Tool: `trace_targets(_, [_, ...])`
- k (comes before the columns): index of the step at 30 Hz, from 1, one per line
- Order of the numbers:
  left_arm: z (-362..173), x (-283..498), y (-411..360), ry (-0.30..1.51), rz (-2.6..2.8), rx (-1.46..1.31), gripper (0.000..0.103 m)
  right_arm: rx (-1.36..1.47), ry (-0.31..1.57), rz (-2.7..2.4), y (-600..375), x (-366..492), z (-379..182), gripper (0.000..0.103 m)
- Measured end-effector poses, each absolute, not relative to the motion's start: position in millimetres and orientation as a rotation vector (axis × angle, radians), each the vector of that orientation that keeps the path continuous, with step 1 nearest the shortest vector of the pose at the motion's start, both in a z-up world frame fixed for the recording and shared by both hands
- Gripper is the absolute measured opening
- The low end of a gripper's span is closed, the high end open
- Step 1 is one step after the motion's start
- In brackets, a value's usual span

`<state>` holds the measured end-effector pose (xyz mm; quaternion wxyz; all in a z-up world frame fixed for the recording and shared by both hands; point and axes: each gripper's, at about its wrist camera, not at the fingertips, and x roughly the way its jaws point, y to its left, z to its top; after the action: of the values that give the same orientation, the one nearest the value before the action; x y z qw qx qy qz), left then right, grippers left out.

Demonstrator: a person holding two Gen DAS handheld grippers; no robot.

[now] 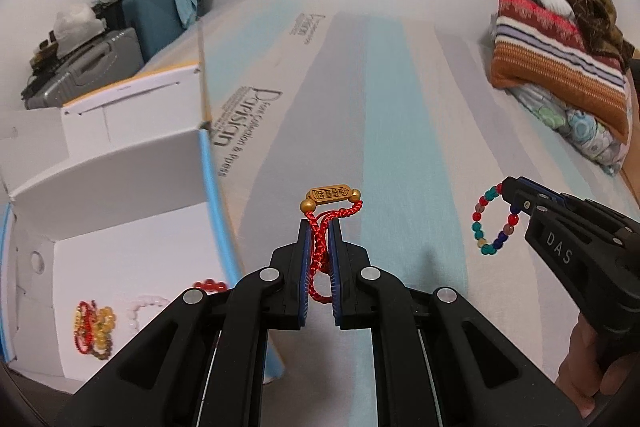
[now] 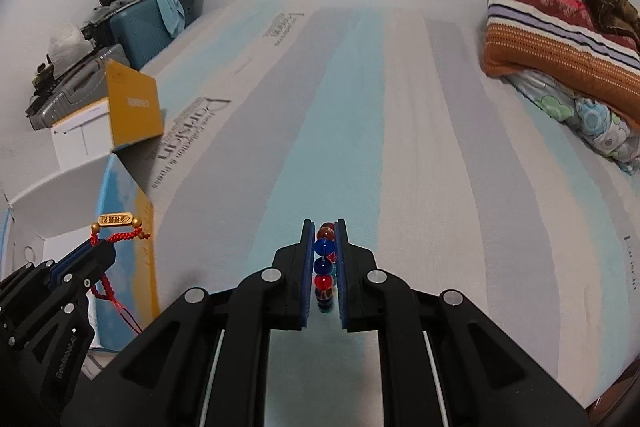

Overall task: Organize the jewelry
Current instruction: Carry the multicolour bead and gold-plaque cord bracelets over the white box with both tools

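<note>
- Your left gripper (image 1: pixel 320 227) is clamped on a red braided cord bracelet (image 1: pixel 320 255). Its gold plate charm (image 1: pixel 331 193) and two gold beads stand just past the fingertips, and a loop of cord hangs down between the blue pads.
- Your right gripper (image 2: pixel 323 225) is closed on a multicoloured bead bracelet (image 2: pixel 324 259). From its own camera you see blue, red and darker beads stacked in a line between the pads.
- From the left wrist camera that same bead ring (image 1: pixel 490 219) hangs from the tip of the right gripper (image 1: pixel 507 189), clear of the striped bedsheet (image 1: pixel 400 107) below it.
- Both bracelets are off the bed, each pinched in its own gripper, with the two grippers side by side and apart.
- The open white cardboard box (image 1: pixel 120 227) sits to the left of your left gripper, its flaps up and its outer wall printed blue and yellow.
- Inside the box, on its white floor, lie a heap of red and amber bead strands (image 1: pixel 94 327), a pale pink bead bracelet (image 1: pixel 140 307) beside it, and a red bead bracelet (image 1: pixel 208 285) partly hidden behind the gripper arm.
- From the right wrist camera you get only the box's outer wall (image 2: pixel 124 227) and raised yellow flap (image 2: pixel 136 107); its contents are hidden there.
- A folded striped blanket (image 1: pixel 560 59) lies on the far right of the bed, well apart from the box.
</note>
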<state>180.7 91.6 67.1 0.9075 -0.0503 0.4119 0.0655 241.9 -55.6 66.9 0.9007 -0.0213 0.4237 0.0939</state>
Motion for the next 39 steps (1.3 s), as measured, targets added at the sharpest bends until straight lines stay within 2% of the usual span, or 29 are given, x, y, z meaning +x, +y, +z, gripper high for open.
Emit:
trace_targets(11, [104.2, 134.4, 160.3, 0.768, 0.235, -0.16, 0.008, -0.098, 0.798, 0.291, 13.0, 211.1, 112.4, 0.009])
trace_targets(19, [90.7, 106.4, 230.2, 0.787, 0.352, -0.196, 0.008, -0.143, 0.761, 0.43, 86.2, 178.8, 125.2, 0.009])
trace_targets(29, [49.2, 84.6, 297.6, 0.878, 0.448, -0.232, 0.008, -0.191, 0.805, 0.549, 165.7, 163.6, 94.2, 0.009])
trace_targets(39, [19.7, 82.9, 325.5, 0.966, 0.487, -0.239, 0.008, -0.232, 0.907, 0.551, 199.5, 170.8, 42.9, 0.009])
